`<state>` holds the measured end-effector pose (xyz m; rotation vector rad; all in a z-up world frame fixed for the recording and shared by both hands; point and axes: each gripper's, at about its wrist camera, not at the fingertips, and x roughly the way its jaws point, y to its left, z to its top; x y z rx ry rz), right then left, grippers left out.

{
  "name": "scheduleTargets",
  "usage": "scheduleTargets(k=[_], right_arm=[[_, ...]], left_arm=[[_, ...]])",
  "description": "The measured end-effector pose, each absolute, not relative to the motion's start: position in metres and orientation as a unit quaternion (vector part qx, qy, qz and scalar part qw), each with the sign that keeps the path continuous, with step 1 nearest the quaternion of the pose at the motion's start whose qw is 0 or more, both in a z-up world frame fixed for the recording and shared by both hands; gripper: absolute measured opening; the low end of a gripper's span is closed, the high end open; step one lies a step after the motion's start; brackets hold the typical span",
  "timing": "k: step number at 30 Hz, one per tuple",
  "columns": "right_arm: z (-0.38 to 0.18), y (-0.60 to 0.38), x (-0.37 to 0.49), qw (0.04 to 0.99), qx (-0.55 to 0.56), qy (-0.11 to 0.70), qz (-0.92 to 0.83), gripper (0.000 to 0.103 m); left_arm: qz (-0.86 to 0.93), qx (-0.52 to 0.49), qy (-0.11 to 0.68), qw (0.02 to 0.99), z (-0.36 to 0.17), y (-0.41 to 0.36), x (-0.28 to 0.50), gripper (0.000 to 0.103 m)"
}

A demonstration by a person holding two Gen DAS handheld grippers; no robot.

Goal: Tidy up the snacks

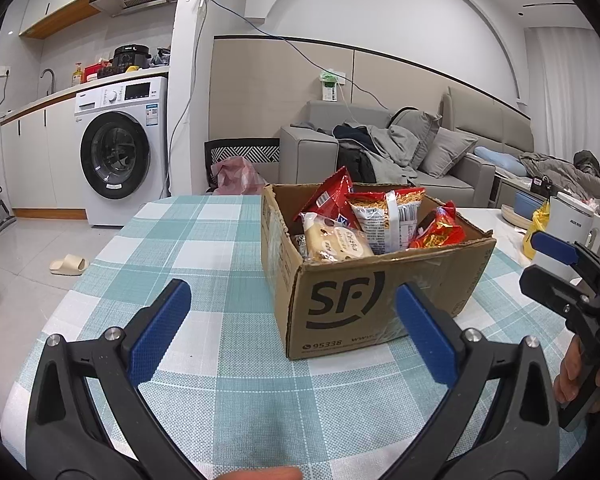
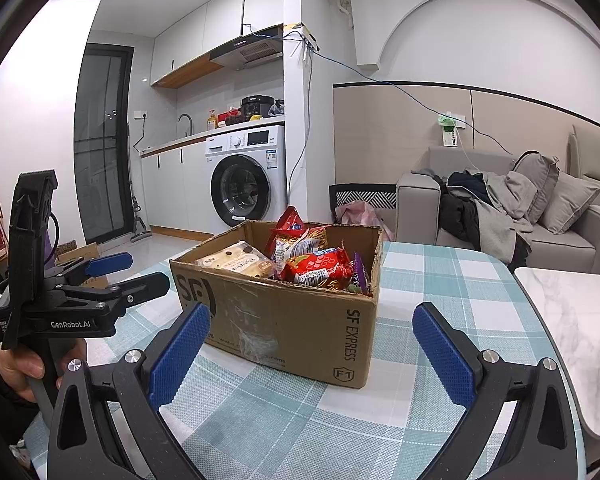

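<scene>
An open cardboard SF box [image 1: 364, 300] [image 2: 284, 320] stands on the checked tablecloth. It holds several snack packs: a pale bread pack [image 1: 336, 242] [image 2: 236, 260], red packs [image 1: 332, 196] [image 2: 318, 266] and a noodle pack [image 1: 388, 216]. My left gripper [image 1: 292, 320] is open and empty, low over the cloth just in front of the box. My right gripper [image 2: 312, 340] is open and empty, facing the box's corner. Each gripper shows in the other's view, the right one at the right edge [image 1: 556, 260] and the left one at the left [image 2: 128, 270].
The teal checked tablecloth [image 1: 204, 248] [image 2: 440, 280] covers the table. A white marble side table [image 2: 572, 320] stands to the right with a white kettle [image 1: 568, 220] and a yellow bag [image 1: 538, 228]. A grey sofa and a washing machine stand behind.
</scene>
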<state>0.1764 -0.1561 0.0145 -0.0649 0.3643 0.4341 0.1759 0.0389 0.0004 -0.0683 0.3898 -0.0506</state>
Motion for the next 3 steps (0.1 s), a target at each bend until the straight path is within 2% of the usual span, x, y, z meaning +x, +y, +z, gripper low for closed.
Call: scheduleTargets(k=[3], right_arm=[[0.0147, -0.1563, 0.1766, 0.96, -0.032, 0.18, 0.214, 0.103]], left_arm=[[-0.025, -0.033, 0.193, 0.98, -0.0004, 0.0378, 0.1758, 0.102]])
